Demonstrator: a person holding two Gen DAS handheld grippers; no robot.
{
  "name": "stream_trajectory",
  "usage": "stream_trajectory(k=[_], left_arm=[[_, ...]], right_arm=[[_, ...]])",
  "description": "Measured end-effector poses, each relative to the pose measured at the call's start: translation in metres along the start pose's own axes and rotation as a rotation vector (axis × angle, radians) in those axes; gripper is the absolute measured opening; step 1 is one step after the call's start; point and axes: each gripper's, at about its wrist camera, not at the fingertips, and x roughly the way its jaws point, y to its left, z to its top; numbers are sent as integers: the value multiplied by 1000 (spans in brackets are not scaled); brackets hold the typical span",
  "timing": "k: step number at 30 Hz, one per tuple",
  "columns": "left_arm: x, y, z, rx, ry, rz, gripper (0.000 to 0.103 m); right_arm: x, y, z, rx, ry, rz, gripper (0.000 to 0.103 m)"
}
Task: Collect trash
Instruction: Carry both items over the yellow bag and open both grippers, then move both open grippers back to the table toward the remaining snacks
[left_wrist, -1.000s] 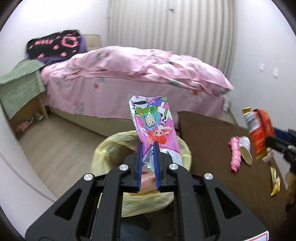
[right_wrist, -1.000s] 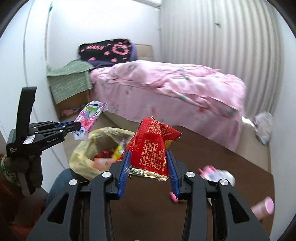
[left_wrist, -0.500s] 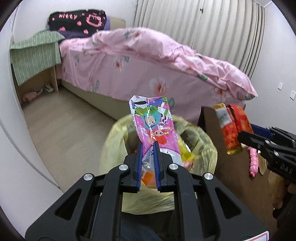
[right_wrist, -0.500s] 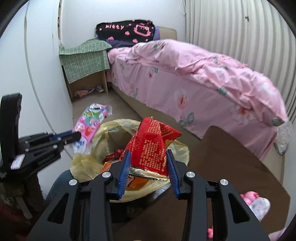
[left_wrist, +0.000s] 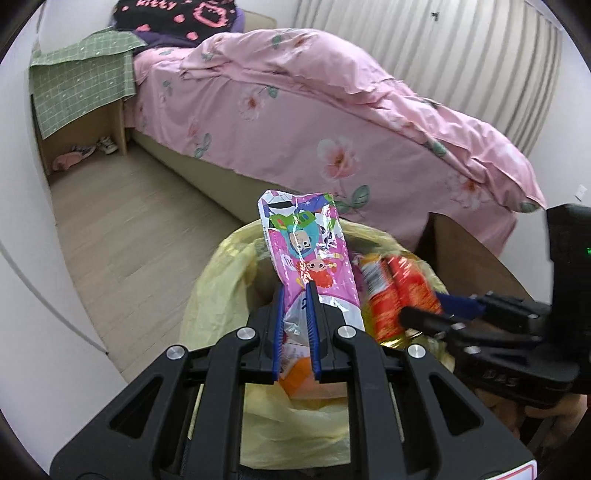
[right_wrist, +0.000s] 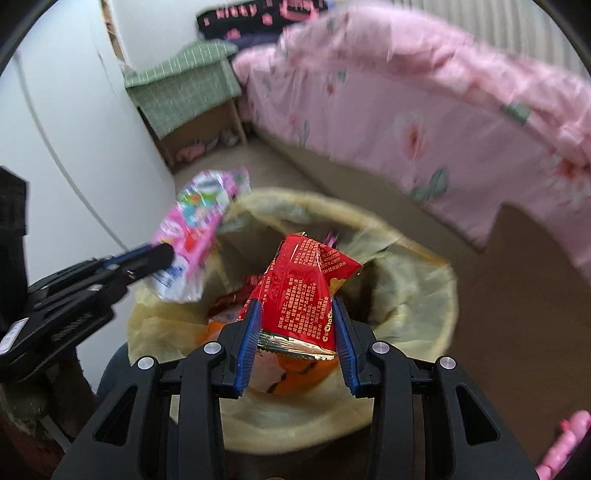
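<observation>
A: What do I have, biggest first?

B: One bed (left_wrist: 332, 122) with a pink floral cover at the far side. One yellow trash bag (right_wrist: 406, 280), open, near me, with wrappers inside.

A: And the tools?

B: Two. My left gripper (left_wrist: 295, 295) is pinched narrow on one pink cartoon wrapper (left_wrist: 306, 251) above the bag's left rim. My right gripper (right_wrist: 295, 314) clamps one red snack packet (right_wrist: 299, 284) over the bag's mouth; its small print is unreadable.
</observation>
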Motion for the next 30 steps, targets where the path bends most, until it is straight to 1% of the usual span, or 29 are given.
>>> stream_trajectory(k=[3, 5, 7, 10, 11, 12, 13, 16, 17, 21, 24, 26, 30], left_arm=[[6, 3, -3, -6, 16, 15, 11], [10, 5, -6, -5, 28, 19, 11], [15, 6, -9, -2, 43, 19, 11], [22, 8, -14, -11, 68, 1, 11], [23, 8, -14, -20, 72, -10, 13], [24, 9, -15, -32, 77, -26, 17], [24, 11, -15, -46, 80, -45, 23], [17, 16, -13, -81, 56, -68, 36], [14, 17, -12, -91, 45, -68, 37], [-1, 19, -7, -112, 5, -56, 41], [-13, 9, -5, -88, -20, -66, 44], [-21, -5, -5, -52, -31, -89, 45], [-37, -43, -11, 35, -41, -167, 46]], right_arm=[[25, -2, 4, 16, 78, 25, 36], [33, -2, 6, 16, 105, 21, 36], [30, -4, 7, 21, 88, 25, 36], [17, -5, 4, 12, 39, -1, 37], [11, -8, 2, 24, 19, -2, 39], [8, -10, 1, 38, 9, 6, 42], [2, -14, -2, 61, -7, 24, 47], [-11, -19, -8, 98, -40, 43, 48], [-15, -19, -10, 99, -52, 37, 48], [-51, -13, -25, 77, -136, -10, 48], [-89, -11, -44, 66, -212, -50, 48], [-115, -14, -62, 67, -253, -86, 48], [-168, -26, -111, 88, -321, -201, 48]])
